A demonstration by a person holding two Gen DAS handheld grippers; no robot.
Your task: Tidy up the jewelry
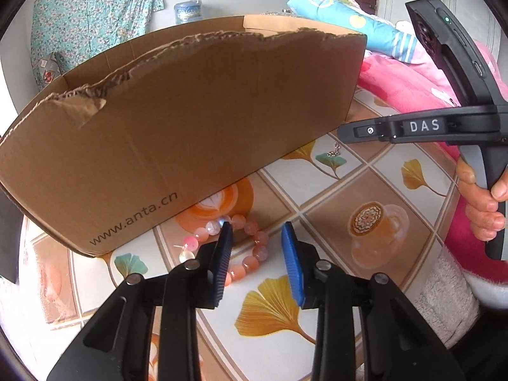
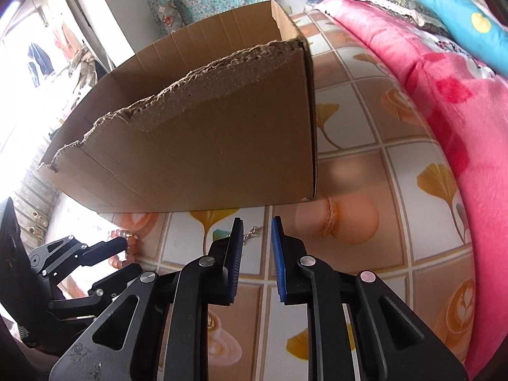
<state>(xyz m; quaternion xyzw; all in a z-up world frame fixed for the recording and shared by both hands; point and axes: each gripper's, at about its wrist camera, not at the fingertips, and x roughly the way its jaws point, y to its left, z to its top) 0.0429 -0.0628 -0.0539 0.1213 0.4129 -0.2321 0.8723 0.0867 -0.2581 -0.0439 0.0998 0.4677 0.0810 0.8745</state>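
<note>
My left gripper [image 1: 257, 227] jaws apart, straddling pink bead bracelet [image 1: 250, 247] on tablecloth [image 1: 365, 184], no clamp yet. Right gripper [image 2: 257, 222] jaws narrowly apart, silver chain [image 2: 252, 231] just ahead, ungripped. Cardboard box [image 1: 197, 117] behind; inside hidden. Both pieces outside, task looks early.

Box [image 1: 197, 120]: brown corrugated cardboard, matt, upper edge torn rough with fluting exposed. Bracelet [image 1: 250, 247]: glossy, translucent pink and orange beads. Table cover [image 1: 365, 184]: smooth printed sheet with slight sheen. Left tool [image 1: 257, 231]: matt black plastic arms, bright metal rivets, ribbed blue pads. Blanket [image 2: 444, 89]: pink plush cloth. Chain [image 2: 252, 231]: fine metal links.
</note>
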